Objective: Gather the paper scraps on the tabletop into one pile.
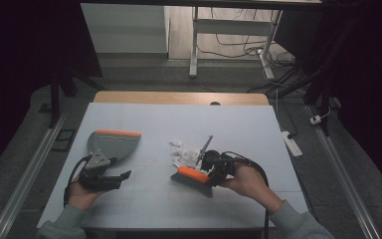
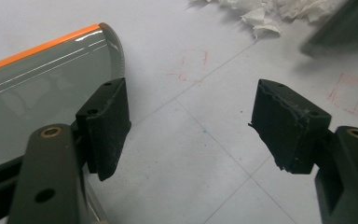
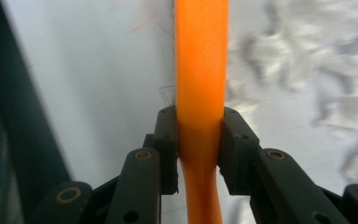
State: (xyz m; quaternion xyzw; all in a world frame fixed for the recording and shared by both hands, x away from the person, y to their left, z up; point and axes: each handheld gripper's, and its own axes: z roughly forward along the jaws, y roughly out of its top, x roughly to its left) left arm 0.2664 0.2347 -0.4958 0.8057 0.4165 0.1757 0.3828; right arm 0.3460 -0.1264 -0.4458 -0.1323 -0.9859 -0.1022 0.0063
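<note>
Clenched on the brush (image 3: 200, 70) handle, the right claw (image 1: 218, 172) sets the bristles beside the paper scraps (image 1: 184, 151) mid-bench. Left claw (image 1: 114, 178) gapes empty by the dustpan (image 1: 113, 142). Sweeping seems under way; next, the scraps likely need pushing toward the pan.

dim room, grey floor (image 1: 144, 74), white table (image 1: 179, 117), cables (image 1: 258, 50)

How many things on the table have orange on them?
2. The dustpan lies at the table's left, its orange edge on the far side, by the left claw. The brush is near the middle, by the paper scraps, held in the right claw.
</note>
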